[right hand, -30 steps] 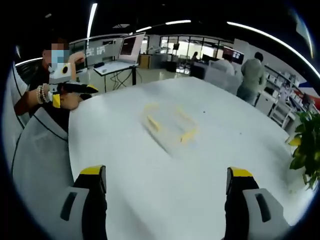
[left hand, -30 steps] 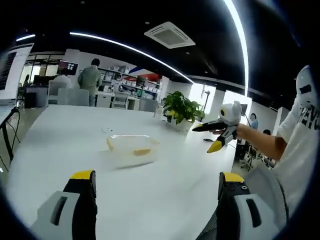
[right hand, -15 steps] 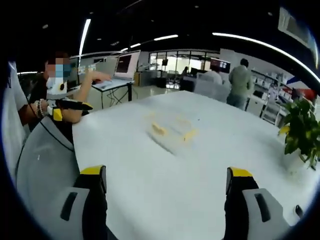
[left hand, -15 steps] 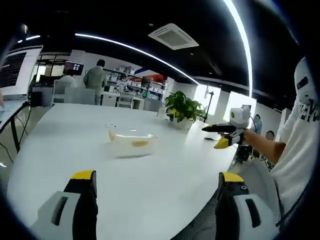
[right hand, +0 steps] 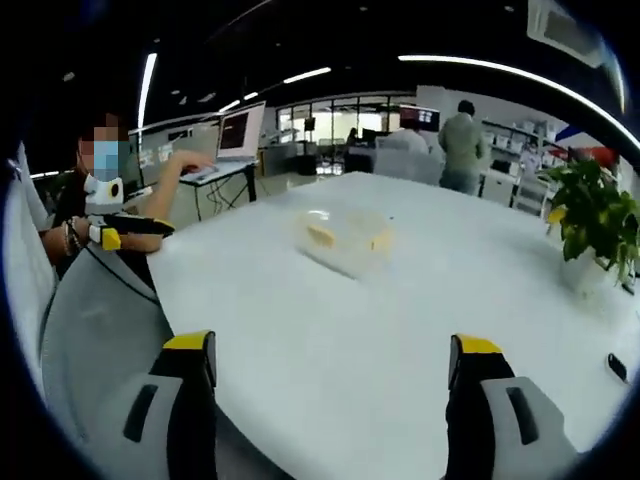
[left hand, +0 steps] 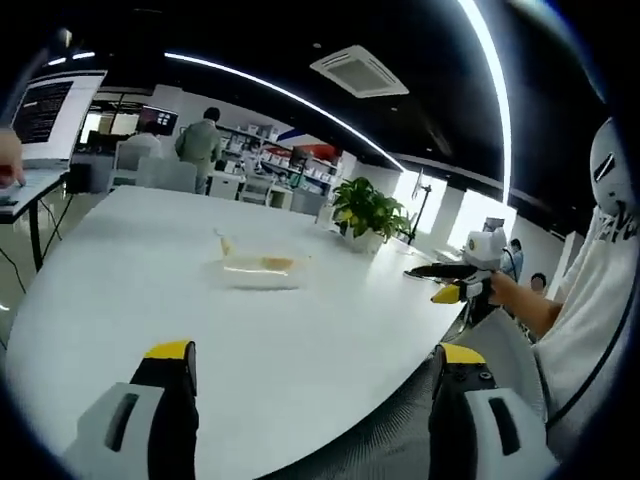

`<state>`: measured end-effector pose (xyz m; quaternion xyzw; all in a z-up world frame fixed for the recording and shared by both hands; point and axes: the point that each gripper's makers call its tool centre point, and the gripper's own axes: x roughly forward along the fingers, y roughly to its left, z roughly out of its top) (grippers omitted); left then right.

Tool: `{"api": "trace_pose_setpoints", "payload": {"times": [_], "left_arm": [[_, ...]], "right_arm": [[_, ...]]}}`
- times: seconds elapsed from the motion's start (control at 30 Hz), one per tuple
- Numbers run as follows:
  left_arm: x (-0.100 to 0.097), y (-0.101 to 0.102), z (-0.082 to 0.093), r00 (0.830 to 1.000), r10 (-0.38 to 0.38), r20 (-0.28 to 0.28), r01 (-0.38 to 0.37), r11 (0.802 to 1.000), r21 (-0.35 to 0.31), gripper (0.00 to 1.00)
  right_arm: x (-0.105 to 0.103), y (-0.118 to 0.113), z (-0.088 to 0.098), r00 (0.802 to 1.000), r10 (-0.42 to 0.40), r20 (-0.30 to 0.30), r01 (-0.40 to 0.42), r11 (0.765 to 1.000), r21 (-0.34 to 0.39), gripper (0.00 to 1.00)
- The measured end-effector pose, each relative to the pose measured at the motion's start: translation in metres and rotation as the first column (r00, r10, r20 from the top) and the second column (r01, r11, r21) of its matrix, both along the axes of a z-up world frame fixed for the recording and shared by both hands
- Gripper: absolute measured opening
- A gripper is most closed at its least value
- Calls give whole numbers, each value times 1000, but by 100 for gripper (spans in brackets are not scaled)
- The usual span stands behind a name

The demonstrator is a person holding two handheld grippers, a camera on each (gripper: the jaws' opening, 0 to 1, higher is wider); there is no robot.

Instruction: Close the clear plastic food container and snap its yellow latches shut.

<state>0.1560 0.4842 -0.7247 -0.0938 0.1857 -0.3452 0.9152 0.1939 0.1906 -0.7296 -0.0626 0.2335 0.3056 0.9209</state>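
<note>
A clear plastic food container [left hand: 258, 265] with yellow latches sits in the middle of the white table [left hand: 150, 300]; in the right gripper view the container [right hand: 343, 240] lies well beyond the jaws. My left gripper [left hand: 312, 385] is open, its yellow-tipped jaws wide apart and far short of the container. My right gripper [right hand: 330, 375] is open too, near the table's edge, with nothing between its jaws. The right gripper [left hand: 445, 277] appears at the right of the left gripper view, held in a hand. The left gripper [right hand: 130, 228] appears at the left of the right gripper view.
A potted plant [left hand: 368, 215] stands at the far side of the table, also seen as the plant [right hand: 590, 215] at the right. A dark phone [right hand: 617, 366] lies near the table edge. A laptop desk [right hand: 225, 150] and people stand behind.
Both views have pulled back and dropped lower, so the container looks smaller and farther away. Both grippers stay open. The container has not moved on the table.
</note>
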Motion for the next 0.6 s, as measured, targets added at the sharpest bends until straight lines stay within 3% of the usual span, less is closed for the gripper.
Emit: {"api": "trace_pose_setpoints", "payload": {"times": [0.33,0.6], "left_arm": [[-7,-3,0,999,28,-17,-29,998,-55,92],[-10,-4,-2,999,35,-25,-36,998,-57,92]], "right_arm": [[-17,8,-16,999,16,-44,-16,1000,-15,93],[-28,12,-25,998,16,-57,-17,1000,-13,93]]}}
